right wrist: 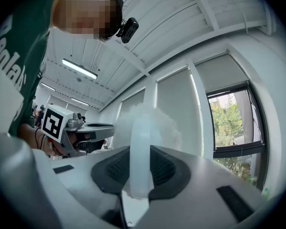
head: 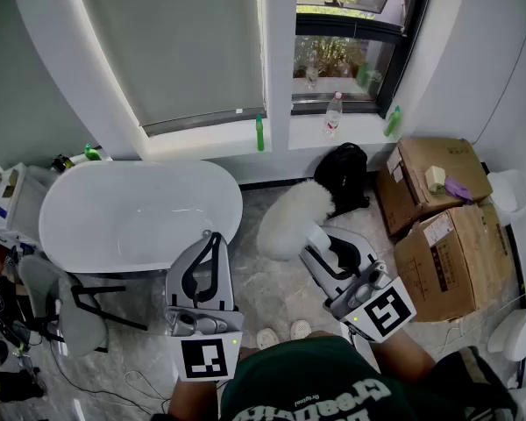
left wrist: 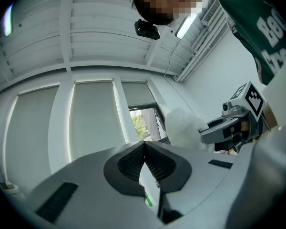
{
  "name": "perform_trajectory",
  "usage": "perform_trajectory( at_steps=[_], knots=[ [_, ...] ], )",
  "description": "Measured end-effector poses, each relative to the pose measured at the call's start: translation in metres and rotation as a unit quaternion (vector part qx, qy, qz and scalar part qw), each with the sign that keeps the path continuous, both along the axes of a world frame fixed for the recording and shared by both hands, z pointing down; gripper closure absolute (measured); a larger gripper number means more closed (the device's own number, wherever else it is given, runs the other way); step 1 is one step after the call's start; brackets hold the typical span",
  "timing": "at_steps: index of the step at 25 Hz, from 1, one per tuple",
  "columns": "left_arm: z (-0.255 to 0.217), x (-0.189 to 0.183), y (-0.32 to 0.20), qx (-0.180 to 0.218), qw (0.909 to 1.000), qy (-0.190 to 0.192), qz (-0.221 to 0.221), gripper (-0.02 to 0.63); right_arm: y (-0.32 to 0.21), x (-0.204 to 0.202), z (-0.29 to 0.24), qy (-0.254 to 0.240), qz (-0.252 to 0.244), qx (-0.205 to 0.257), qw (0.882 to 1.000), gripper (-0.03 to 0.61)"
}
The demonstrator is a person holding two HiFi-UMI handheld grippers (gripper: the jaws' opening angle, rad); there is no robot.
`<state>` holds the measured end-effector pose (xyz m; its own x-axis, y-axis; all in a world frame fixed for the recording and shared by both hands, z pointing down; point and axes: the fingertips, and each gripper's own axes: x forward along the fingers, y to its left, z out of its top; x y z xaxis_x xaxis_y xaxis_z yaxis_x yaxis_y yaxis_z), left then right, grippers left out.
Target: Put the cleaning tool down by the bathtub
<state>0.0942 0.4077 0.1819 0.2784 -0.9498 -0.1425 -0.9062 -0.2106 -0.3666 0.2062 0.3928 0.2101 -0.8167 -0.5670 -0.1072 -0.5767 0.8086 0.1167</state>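
1. Right tongs [head: 318,238] clamp the duster [head: 294,217] by its handle, fluffy head leading past the jaws, ready for lowering.
2. Left tongs [head: 212,240] closed, empty, idle; bathtub [head: 233,210] just ahead of them.

Got a bare strip of floor [head: 272,292] between the bathtub [head: 140,213] and the cardboard boxes [head: 451,253], open from above. Closed off at the back by a black bag [head: 344,175] against the wall. Tighter along the bathtub's left front: blocked by a grey chair [head: 57,314] just beside it.
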Motion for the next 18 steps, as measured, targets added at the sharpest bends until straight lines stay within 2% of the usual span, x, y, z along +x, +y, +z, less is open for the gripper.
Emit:
perform_trajectory(
  at_steps=[8,12,18],
  knots=[
    [-0.003,0.011,-0.004,-0.005,0.9999,0.011,-0.001,0.604,-0.001,0.009,-0.003,-0.004,-0.007,-0.006,1.000,0.488],
    [-0.004,0.017,-0.003,-0.005,1.0000,0.000,-0.002,0.604,0.003,0.015,-0.004,-0.010,-0.015,-0.004,1.000,0.488],
    [0.000,0.030,-0.003,-0.017,0.9998,0.008,-0.011,0.604,0.004,0.031,0.001,-0.011,-0.022,-0.010,1.000,0.488]
  ],
)
